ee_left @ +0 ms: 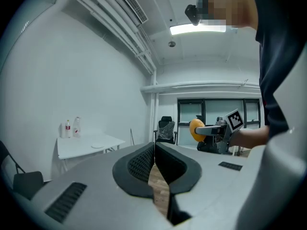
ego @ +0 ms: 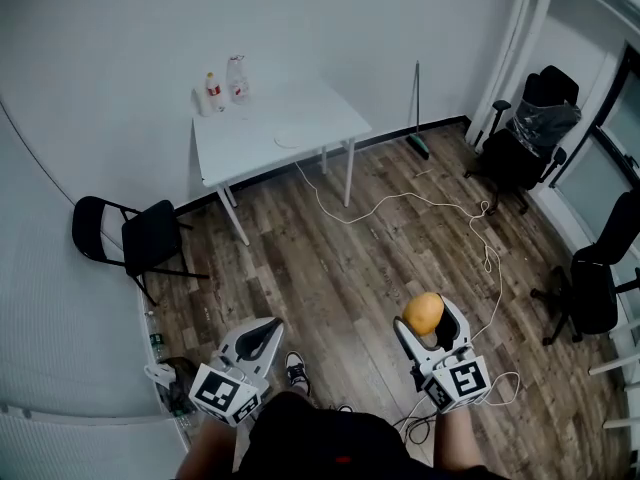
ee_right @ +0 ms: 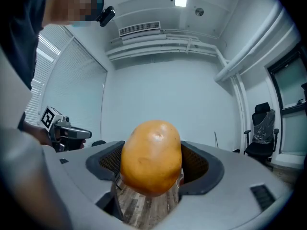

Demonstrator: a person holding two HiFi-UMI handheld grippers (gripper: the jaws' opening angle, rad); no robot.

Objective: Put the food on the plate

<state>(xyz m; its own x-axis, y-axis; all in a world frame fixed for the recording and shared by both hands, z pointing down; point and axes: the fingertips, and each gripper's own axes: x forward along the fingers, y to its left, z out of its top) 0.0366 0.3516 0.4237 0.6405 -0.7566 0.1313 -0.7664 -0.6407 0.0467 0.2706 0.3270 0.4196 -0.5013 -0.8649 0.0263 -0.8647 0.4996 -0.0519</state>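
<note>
My right gripper is shut on an orange-brown potato, held well above the wooden floor; in the right gripper view the potato fills the space between the jaws. My left gripper is shut and holds nothing; in the left gripper view its black pads meet along a thin seam. A small white plate lies on the white table across the room, far from both grippers. The plate also shows small in the left gripper view.
Two bottles stand at the table's back left. A black folding chair stands at the left, office chairs at the right. A white cable snakes over the floor. A broom leans on the wall.
</note>
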